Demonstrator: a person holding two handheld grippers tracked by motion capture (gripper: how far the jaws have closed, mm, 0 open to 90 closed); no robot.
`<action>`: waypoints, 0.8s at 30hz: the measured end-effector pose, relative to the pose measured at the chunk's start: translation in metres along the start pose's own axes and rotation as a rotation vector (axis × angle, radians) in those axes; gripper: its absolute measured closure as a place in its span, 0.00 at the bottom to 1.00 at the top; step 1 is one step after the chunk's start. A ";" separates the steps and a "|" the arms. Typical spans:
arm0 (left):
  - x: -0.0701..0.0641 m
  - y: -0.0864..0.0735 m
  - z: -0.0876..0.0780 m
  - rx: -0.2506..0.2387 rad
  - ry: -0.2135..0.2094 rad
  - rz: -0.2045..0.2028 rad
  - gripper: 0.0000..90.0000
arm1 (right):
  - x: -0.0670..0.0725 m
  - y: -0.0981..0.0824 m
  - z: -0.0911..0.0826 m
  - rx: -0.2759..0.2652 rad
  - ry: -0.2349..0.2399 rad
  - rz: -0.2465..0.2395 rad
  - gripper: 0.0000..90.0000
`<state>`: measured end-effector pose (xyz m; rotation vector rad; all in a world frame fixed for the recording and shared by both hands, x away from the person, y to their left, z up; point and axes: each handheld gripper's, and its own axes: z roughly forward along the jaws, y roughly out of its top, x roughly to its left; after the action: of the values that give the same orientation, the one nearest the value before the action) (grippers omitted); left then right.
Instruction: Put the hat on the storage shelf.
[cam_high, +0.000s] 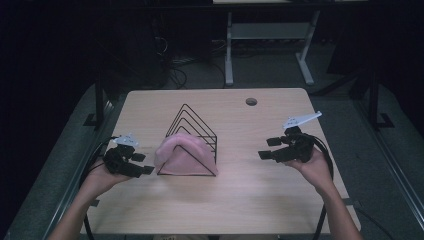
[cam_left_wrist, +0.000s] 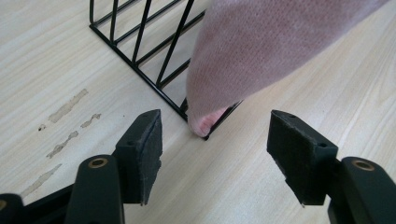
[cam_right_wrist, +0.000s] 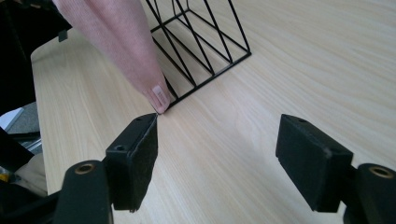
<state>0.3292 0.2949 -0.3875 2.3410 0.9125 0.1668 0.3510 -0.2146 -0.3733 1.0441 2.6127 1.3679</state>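
Pink cloth drapes over the black wire rack; left hand-held gripper and right hand-held gripper stand open, empty.

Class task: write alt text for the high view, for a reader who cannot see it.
A pink cloth hangs over the front of a black wire rack in the middle of a wooden table. A person's hands hold open tongs on either side of it, the left tongs close beside the cloth and the right tongs farther off, both empty.
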 end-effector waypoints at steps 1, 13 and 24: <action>0.000 0.000 0.000 0.000 0.000 0.000 0.39 | -0.001 -0.002 0.000 0.001 -0.001 0.001 0.32; -0.007 -0.001 0.000 -0.018 -0.010 0.009 0.33 | -0.007 -0.028 -0.007 0.013 -0.015 0.033 0.32; -0.013 -0.006 0.001 -0.035 0.001 0.016 0.32 | -0.010 -0.050 -0.012 0.041 -0.032 0.059 0.31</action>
<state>0.3164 0.2890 -0.3908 2.3169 0.8847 0.1891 0.3270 -0.2488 -0.4056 1.1473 2.6184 1.3014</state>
